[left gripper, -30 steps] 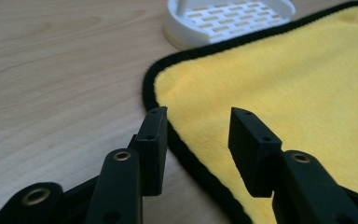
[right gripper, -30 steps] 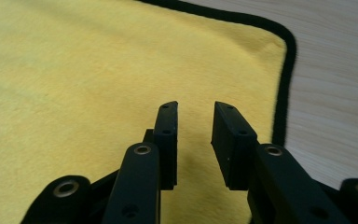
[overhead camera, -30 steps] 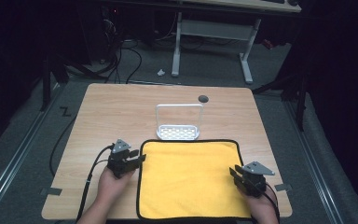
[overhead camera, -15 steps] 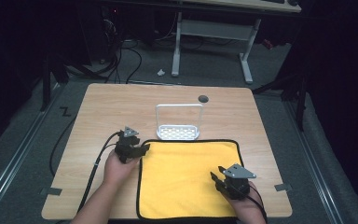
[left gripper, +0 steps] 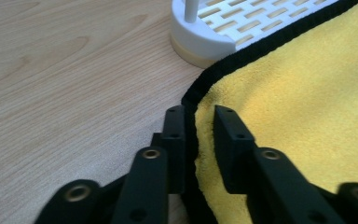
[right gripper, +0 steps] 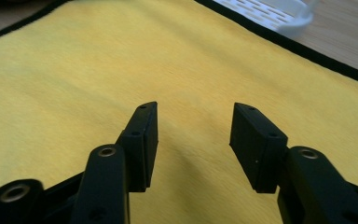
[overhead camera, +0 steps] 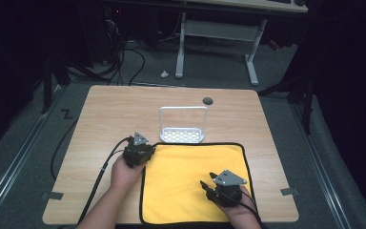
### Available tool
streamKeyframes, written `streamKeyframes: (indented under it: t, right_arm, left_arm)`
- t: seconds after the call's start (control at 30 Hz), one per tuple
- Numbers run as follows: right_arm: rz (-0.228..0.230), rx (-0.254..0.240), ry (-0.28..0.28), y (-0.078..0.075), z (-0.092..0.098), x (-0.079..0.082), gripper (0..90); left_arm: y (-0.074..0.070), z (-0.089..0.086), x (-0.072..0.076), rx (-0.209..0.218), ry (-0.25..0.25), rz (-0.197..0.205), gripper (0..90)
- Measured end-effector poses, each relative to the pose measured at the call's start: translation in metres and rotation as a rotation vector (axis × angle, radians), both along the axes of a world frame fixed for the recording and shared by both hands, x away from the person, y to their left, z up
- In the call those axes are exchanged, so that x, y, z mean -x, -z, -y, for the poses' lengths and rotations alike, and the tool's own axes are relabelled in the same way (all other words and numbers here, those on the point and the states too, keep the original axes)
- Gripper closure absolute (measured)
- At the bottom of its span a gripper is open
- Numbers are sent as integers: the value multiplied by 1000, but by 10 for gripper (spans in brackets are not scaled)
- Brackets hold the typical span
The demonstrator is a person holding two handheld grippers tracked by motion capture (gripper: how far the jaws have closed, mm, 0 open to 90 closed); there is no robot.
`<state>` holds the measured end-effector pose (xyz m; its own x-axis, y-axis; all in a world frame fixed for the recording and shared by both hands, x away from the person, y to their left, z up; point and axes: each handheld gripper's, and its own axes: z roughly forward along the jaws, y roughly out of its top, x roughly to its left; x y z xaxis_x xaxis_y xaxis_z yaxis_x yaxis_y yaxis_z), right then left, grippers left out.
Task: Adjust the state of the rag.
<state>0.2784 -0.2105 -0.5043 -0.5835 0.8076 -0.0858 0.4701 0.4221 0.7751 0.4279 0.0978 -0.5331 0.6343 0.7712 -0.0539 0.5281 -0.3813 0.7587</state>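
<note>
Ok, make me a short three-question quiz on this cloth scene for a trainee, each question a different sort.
1. True or false: the left hand-held gripper has the black edge of the yellow cloth between its jaws.
2. Multiple choice: what stands just beyond the cloth's far edge? A) a white rack B) a red bowl C) a book
3. Fill in: the right hand-held gripper hovers over the cloth with its jaws ____.

Key: 1 true; 2 A; 3 open, nothing between them.
</note>
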Motion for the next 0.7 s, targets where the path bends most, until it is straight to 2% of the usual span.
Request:
streamKeyframes:
  t: [0.1,0.3,0.37,0.63,0.7]
  right_arm:
    - [6,13,-42,0,-18,3,502]
    - [-11,30,-98,5,-56,5,457]
    - [-21,37,-110,6,-67,4,445]
    - [-45,51,-186,14,-113,5,425]
    - [-54,50,-199,15,-125,5,424]
  left_arm:
    - [1,-2,0,23,3,-6,803]
    - [2,-13,-3,130,-2,-65,823]
    - [2,-16,-4,153,-10,-78,824]
    - [2,-20,-2,188,-22,-71,832]
    - [2,-20,-2,186,-21,-71,832]
